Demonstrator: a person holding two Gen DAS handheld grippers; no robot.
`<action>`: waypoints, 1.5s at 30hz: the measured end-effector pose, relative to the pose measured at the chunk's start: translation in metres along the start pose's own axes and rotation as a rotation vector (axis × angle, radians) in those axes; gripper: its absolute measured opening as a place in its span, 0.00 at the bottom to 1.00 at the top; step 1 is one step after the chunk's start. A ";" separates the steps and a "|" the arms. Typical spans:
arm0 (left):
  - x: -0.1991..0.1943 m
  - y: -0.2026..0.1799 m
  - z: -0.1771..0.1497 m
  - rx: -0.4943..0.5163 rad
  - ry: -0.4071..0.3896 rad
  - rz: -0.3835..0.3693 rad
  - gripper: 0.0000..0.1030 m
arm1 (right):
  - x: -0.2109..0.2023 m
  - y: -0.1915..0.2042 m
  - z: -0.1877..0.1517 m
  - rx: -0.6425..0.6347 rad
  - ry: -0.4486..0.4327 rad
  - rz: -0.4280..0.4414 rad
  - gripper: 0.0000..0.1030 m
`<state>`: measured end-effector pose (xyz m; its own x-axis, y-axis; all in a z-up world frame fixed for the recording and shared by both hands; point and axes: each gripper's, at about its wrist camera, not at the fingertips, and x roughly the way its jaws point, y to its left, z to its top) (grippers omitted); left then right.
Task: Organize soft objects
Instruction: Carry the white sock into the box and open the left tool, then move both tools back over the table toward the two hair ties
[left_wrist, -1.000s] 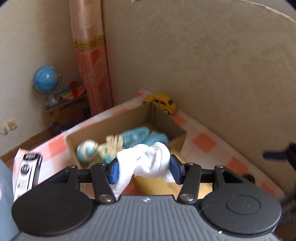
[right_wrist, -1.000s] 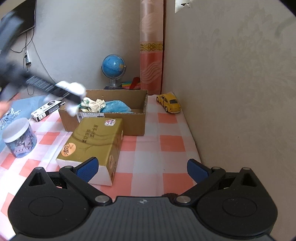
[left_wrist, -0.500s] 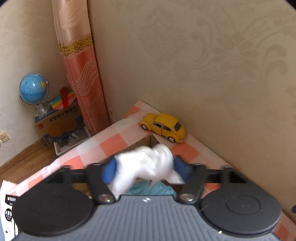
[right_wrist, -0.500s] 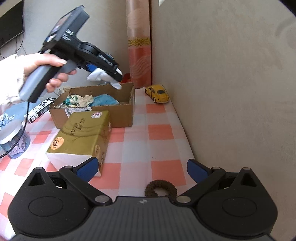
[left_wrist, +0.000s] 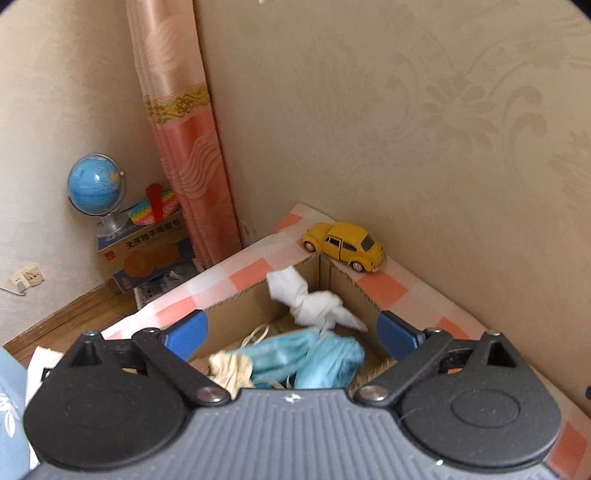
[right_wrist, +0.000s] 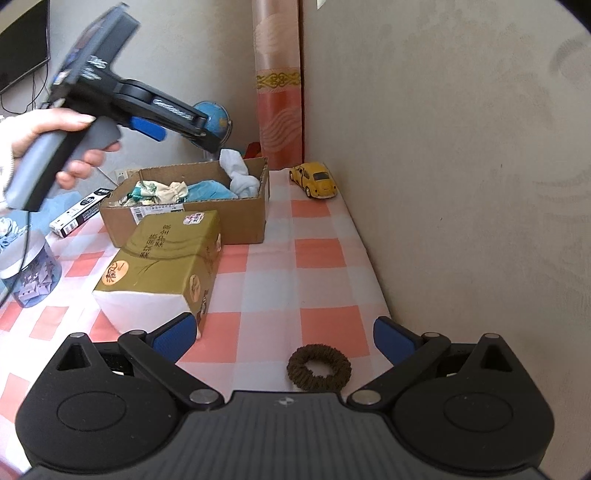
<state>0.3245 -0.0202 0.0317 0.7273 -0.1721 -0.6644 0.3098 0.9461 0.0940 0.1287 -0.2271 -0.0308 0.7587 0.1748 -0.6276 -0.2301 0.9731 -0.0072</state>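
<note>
Step in hand: release of white sock (left_wrist: 314, 302) into cardboard box (right_wrist: 236, 218); judged nearly complete.
Left tongs (left_wrist: 291, 332): jaws opening, spread wide; sock lying between and beyond the blue pads, touched by neither.
Sock position: centre of the left wrist frame, in the far corner of the box, leaning on the wall and poking above the rim; upper centre in the right wrist frame.
Box contents: blue cloth (left_wrist: 306, 358) and a patterned rag (left_wrist: 229, 369) just below the sock.
Right tongs (right_wrist: 284, 338): spread wide, empty, hovering low over the checked desk (right_wrist: 317, 251).
Next item: brown hair tie (right_wrist: 318, 366), lower centre of the right wrist frame, between the pads, untouched.
Advice, left: lift straight up and clear of the rim; avoid dragging the sock back out.
Advice, right: lower squarely over the tie, close gently.
Not for sorting: yellow toy car (left_wrist: 343, 245), tissue pack (right_wrist: 162, 266).
</note>
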 end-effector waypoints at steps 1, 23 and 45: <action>-0.007 0.001 -0.004 -0.005 -0.003 0.002 0.95 | 0.000 0.001 -0.001 -0.004 0.002 -0.002 1.00; -0.099 0.006 -0.129 -0.035 0.040 0.022 0.96 | 0.031 -0.002 -0.042 -0.018 0.156 -0.042 1.00; -0.055 0.008 -0.151 0.200 0.158 -0.168 0.63 | 0.033 0.001 -0.043 -0.030 0.155 -0.057 1.00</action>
<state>0.1941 0.0380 -0.0433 0.5560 -0.2618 -0.7888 0.5436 0.8325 0.1069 0.1272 -0.2265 -0.0853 0.6685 0.0916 -0.7381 -0.2091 0.9755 -0.0682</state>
